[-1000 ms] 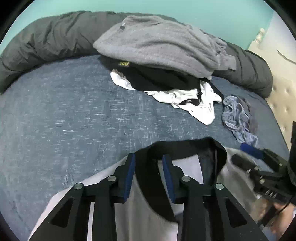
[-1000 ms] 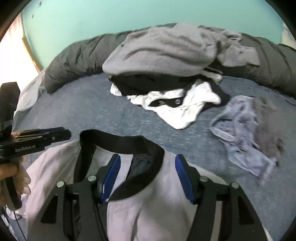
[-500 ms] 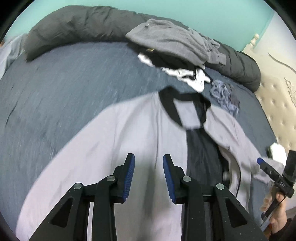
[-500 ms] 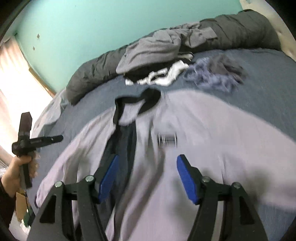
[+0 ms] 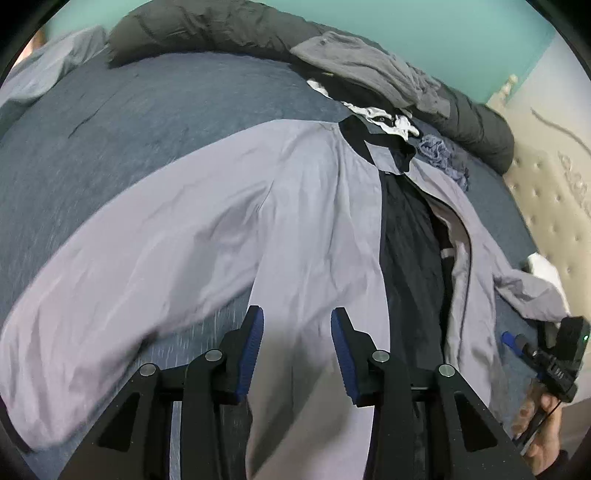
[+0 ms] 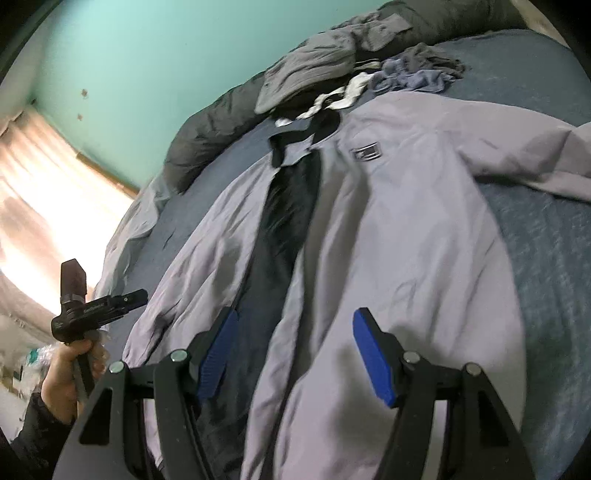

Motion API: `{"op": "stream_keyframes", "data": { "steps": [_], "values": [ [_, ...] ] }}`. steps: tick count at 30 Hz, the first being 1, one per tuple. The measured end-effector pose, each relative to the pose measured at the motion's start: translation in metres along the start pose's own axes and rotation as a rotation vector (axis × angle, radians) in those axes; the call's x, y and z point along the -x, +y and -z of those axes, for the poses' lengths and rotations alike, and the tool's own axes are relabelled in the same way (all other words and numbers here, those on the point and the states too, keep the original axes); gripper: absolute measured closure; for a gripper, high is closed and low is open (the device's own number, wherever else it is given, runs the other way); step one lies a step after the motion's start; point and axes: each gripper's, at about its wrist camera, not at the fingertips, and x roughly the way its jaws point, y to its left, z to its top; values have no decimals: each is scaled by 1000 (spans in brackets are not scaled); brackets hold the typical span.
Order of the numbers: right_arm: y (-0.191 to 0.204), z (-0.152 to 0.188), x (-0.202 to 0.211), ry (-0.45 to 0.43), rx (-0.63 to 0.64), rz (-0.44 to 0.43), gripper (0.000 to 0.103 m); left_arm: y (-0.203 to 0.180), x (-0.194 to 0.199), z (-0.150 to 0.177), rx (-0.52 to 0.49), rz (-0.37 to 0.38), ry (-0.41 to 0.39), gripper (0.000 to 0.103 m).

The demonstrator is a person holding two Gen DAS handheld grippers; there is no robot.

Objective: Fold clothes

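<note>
A pale grey jacket (image 5: 295, 221) with a black collar and dark lining lies spread face up on the blue bed (image 5: 147, 122), its front parted. My left gripper (image 5: 297, 325) hovers over the jacket's lower left panel. Its jaws are opening and nothing is between them. My right gripper (image 6: 295, 321) hangs open above the jacket (image 6: 406, 240) near the front opening, holding nothing. Each gripper also shows at the edge of the other's view: the right gripper (image 5: 517, 343) held by a hand, and the left gripper (image 6: 136, 295).
A pile of clothes (image 5: 354, 62) topped by a grey garment sits beyond the collar against a dark duvet (image 5: 221, 26). A crumpled blue-grey garment (image 6: 413, 77) lies beside it. A tufted headboard (image 5: 546, 192) borders the right, and a bright curtained window (image 6: 37, 184) the left.
Both grippers have drawn back from the collar toward the jacket's lower part. The jacket now lies stretched out along the bed. The left jaws stand a little wider.
</note>
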Motion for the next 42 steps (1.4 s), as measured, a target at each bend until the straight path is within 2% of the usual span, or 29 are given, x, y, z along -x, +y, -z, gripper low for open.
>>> {"op": "stream_keyframes", "data": {
  "steps": [3, 7, 10, 16, 23, 30, 35, 39, 40, 41, 42],
  "values": [
    [10, 15, 1, 28, 25, 3, 37, 5, 11, 22, 8, 7, -13, 60],
    [17, 33, 5, 61, 35, 3, 37, 6, 22, 50, 16, 57, -18, 60],
    [28, 45, 7, 89, 88, 14, 37, 7, 27, 63, 27, 65, -29, 60],
    [41, 61, -1, 142, 76, -46, 38, 24, 29, 86, 129, 98, -49, 54],
    [66, 67, -30, 181, 67, -49, 38, 47, 35, 108, 203, 85, -86, 53],
    [92, 67, -79, 234, 48, -48, 38, 64, 43, 122, 234, 58, -134, 52],
    [110, 65, -113, 281, 63, -55, 38, 75, 43, 128, 254, 72, -154, 52],
    [108, 65, -131, 299, 7, -83, 38, 85, 42, 131, 292, 89, -165, 52],
    [107, 65, -135, 301, -3, -77, 39, 87, 42, 132, 297, 90, -168, 52],
    [106, 66, -138, 303, -13, -74, 47, 89, 43, 133, 299, 87, -173, 52],
    [105, 66, -140, 301, -18, -88, 52, 91, 43, 134, 302, 84, -178, 52]
  ]
}}
